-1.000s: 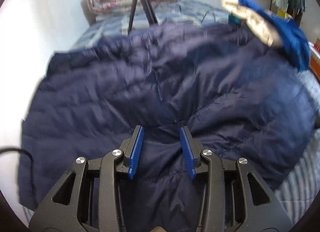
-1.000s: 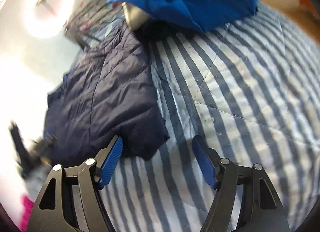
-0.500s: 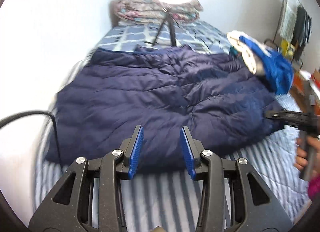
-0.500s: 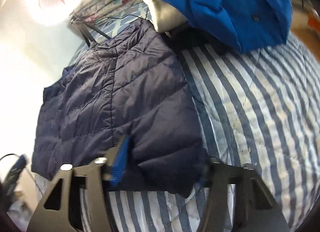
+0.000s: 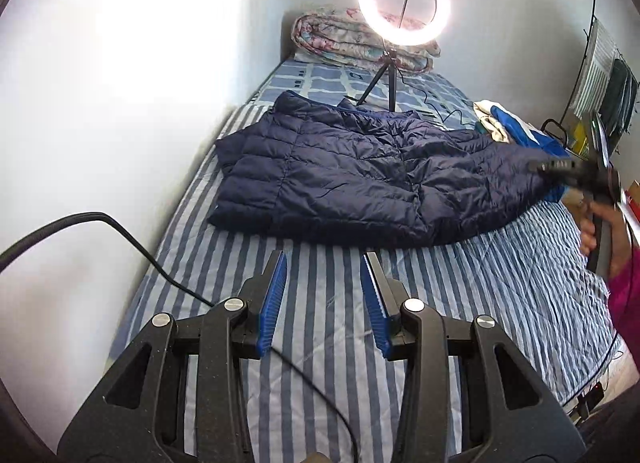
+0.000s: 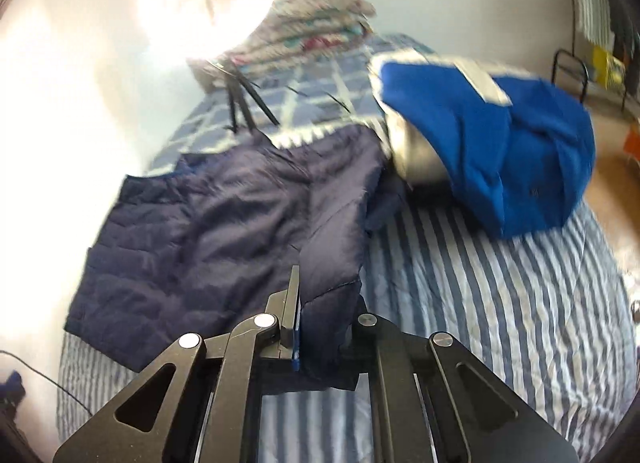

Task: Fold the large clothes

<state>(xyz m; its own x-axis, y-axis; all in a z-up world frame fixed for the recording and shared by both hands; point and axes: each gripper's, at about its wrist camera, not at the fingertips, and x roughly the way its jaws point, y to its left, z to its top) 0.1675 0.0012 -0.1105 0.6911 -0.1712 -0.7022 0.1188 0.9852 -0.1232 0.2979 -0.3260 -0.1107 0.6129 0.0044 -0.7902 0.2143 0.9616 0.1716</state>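
A navy quilted jacket [image 5: 360, 179] lies spread across the striped bed [image 5: 480, 283]. My left gripper [image 5: 323, 287] hangs open above the bare sheet, well short of the jacket's near hem, with nothing between its blue pads. In the right wrist view the jacket [image 6: 208, 231] sends a strip of its right edge up into my right gripper [image 6: 324, 303]. Those jaws are closing and pinch the fabric, which hides the right finger. From the left wrist view, the right gripper [image 5: 560, 167] shows at the jacket's far right, held by a hand.
A bright blue and cream garment [image 6: 500, 143] is heaped at the bed's right edge behind the jacket. A ring light on a tripod [image 5: 404, 1] stands on the bed before a rolled quilt [image 5: 340, 39]. A black cable [image 5: 120, 227] crosses the sheet by the left wall.
My left gripper has drawn back and up from over the jacket, so the whole bed shows. The right gripper's jaws went from wide apart to pinched on the jacket's edge and lifted it.
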